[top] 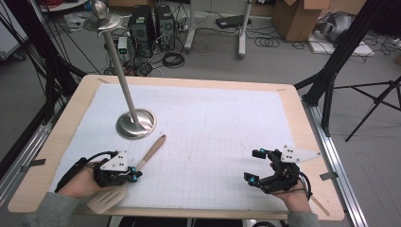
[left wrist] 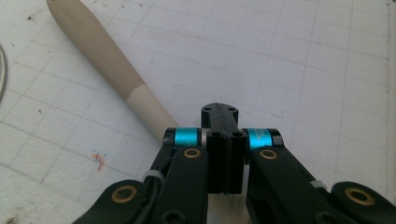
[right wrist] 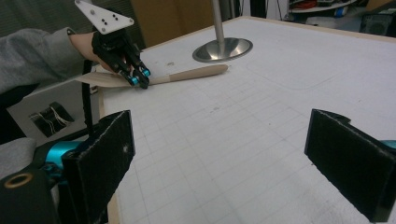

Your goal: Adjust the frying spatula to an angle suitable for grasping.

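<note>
A wooden spatula (top: 142,165) is seen lying on the white gridded mat (top: 213,123) near the table's front left corner, its handle pointing toward the metal stand (top: 135,124) and its flat blade reaching the table's front edge. The left gripper (top: 135,176) is held low over the spatula's neck, between blade and handle; in the left gripper view its jaws are seen pressed together, with the handle (left wrist: 107,70) running out from under them, so the jaws appear closed above the wood rather than around it, though a grip cannot be ruled out. The right gripper (top: 255,166) is held above the mat at the front right, well apart from the spatula, its jaws spread wide with nothing between its pads (right wrist: 105,158).
</note>
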